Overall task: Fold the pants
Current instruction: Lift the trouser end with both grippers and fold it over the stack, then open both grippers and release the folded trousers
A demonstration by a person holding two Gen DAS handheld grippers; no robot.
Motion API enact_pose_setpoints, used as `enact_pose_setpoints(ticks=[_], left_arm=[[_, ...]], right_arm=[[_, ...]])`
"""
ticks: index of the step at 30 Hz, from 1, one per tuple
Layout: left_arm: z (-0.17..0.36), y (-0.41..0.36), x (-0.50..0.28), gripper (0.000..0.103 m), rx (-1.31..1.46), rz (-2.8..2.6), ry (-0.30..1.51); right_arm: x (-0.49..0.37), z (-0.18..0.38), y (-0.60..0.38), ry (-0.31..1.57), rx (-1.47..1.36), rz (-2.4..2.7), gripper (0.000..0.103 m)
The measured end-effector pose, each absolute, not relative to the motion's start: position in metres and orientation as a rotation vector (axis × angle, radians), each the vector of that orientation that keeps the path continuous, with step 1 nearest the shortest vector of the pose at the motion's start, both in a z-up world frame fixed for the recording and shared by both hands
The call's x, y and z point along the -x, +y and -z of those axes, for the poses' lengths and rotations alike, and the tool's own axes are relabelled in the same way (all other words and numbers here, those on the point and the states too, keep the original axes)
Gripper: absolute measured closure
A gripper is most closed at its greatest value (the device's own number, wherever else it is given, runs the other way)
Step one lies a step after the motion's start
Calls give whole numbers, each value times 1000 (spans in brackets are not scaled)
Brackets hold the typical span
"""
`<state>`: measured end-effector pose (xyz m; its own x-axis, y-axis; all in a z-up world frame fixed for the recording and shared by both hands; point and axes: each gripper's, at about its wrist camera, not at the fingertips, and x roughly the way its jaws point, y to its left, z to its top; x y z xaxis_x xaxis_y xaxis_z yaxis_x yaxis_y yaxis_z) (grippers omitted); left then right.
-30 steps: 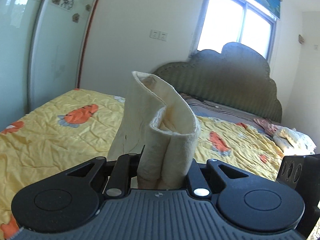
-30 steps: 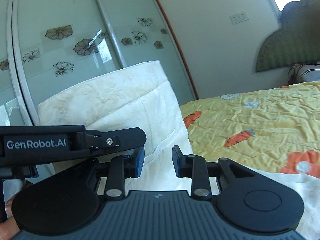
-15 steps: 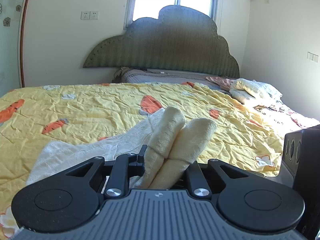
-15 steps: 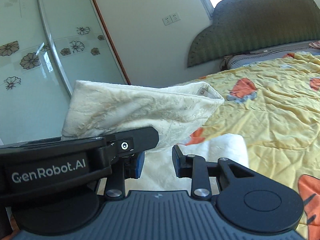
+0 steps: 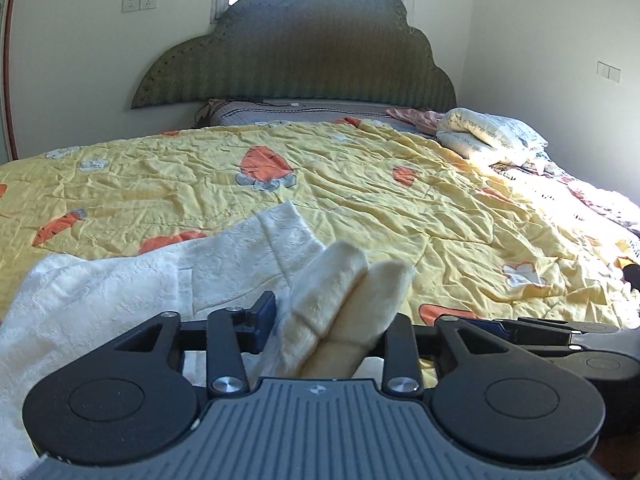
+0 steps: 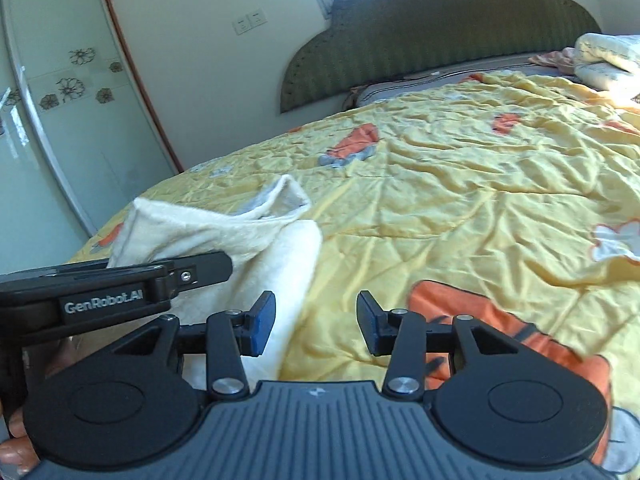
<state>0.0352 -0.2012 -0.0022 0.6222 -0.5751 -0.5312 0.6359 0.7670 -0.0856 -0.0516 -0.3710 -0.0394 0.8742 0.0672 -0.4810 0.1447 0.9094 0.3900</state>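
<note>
Cream, plush-textured pants (image 5: 168,276) lay on the yellow quilted bedspread with orange carrot prints (image 5: 360,184), spread toward the left of the bed in the left wrist view, with a doubled roll of the same fabric (image 5: 344,312) rising between the jaws of your left hand-held gripper (image 5: 332,320). Its jaws had just been opening; the roll stood between them, the left blue pad (image 5: 266,316) clear of the cloth, and whether the right pad touched it could not be told. Your right hand-held gripper (image 6: 316,324) had also just been opening; its jaws stood apart with nothing between them, over bare bedspread (image 6: 480,184), and the pants' folded edge (image 6: 280,264) lay just beside its left pad (image 6: 262,324). The left device's black body marked GenRobot.AI (image 6: 104,300) crossed the lower left of the right wrist view. A dark green scalloped headboard (image 5: 296,52) stood behind, with a bundled pale quilt (image 5: 480,132) at the bed's far right corner.
</note>
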Motion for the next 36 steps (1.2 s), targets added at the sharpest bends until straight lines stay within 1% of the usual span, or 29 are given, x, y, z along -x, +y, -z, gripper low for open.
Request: enact_pose_setpoints(ticks=[1,2,4,7,13,15,18,23,26,29,33,36], left_arm=[[1,-201,-33,49,-110,722,570],[-2,-200,-29,46,-105,750,564],[-9,-196,-22,34,-94,795,522],[-24,-178,-18,27,-73,792,465],[-42,-97,-47,25,51,609,530],[-42,-63,-54,25,73,528,553],[-37,-19,-55,25,66,420,562],[-27,36,-43,25,42,368,570],[-21,47,-27,25,-46,429,561],[-14,42,-11,25,-155,534,555],[3,18,12,22,-369,603,496],[18,-2,21,22,-489,608,461]], right_arm=[[56,41,-377,507,-443,67,59],[61,41,-381,503,-449,90,59],[69,39,-386,482,-462,133,59],[77,34,-389,428,-518,136,57],[80,20,-374,369,-685,-111,57],[80,20,-367,377,-736,-168,54],[83,19,-357,404,-738,-148,51],[93,14,-343,383,-752,-235,51],[86,12,-330,444,-689,-226,51],[80,21,-326,504,-663,-180,51],[76,29,-326,506,-681,-174,52],[66,32,-327,490,-704,-151,52]])
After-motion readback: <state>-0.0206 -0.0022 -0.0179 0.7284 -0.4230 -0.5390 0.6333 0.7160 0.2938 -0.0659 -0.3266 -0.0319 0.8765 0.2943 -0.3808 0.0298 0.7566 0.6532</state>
